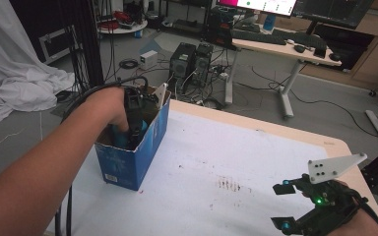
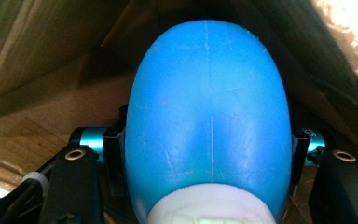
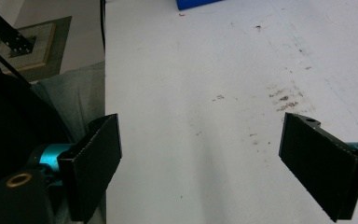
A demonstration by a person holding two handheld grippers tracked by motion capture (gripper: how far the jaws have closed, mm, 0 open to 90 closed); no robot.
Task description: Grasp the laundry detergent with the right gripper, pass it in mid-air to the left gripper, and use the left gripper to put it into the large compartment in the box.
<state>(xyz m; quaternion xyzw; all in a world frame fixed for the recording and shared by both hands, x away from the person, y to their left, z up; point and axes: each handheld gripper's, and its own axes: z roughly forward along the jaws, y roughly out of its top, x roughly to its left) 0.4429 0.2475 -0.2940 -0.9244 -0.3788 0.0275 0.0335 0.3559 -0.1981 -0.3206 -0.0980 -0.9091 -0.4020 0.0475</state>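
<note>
High view: the left gripper [image 1: 134, 129] is plunged into the blue cardboard box [image 1: 138, 157] at about nine o'clock on the white table [image 1: 256, 162]. In the left gripper view its jaws clamp the sides of a rounded blue object [image 2: 208, 107] with a white base, deep between the cardboard walls, gripped at its widest part probably so it won't slip. The right gripper [image 1: 288, 206] idles at five o'clock, jaws spread and holding nothing, apparently keeping out of the way.

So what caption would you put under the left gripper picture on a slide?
Inside the cardboard box, the left gripper clamps a rounded blue bottle between its two black jaws.
</note>
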